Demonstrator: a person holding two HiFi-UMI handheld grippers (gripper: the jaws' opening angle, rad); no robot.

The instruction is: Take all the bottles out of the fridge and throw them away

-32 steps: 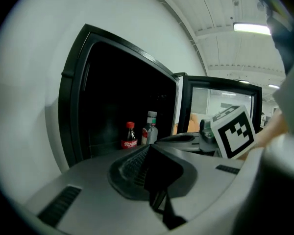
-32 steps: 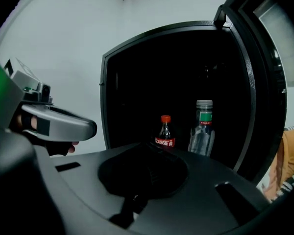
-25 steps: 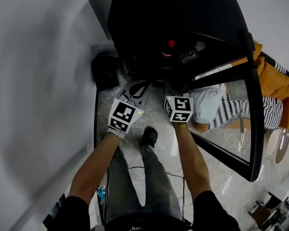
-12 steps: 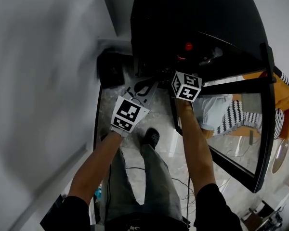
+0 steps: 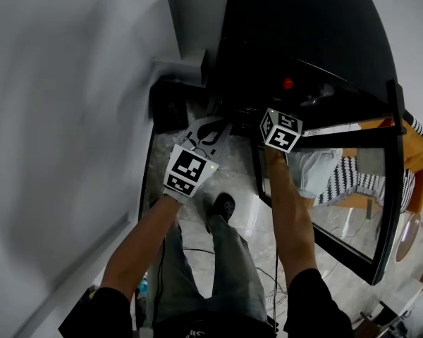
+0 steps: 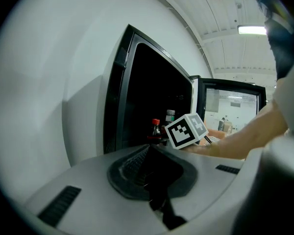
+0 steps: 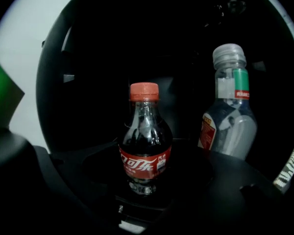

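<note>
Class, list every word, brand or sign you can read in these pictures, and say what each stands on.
"可口可乐": white script on the cola bottle's red label; small print beside it unreadable.
Clear bottle: label print too small to read.
Marker cubes: black-and-white squares, no words.

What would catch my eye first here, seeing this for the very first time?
A red-capped cola bottle stands in the dark fridge, dead centre in the right gripper view, with a clear bottle to its right. The right gripper points at it; its jaws have just been opening, with the cola bottle at their tips, not gripped.
</note>
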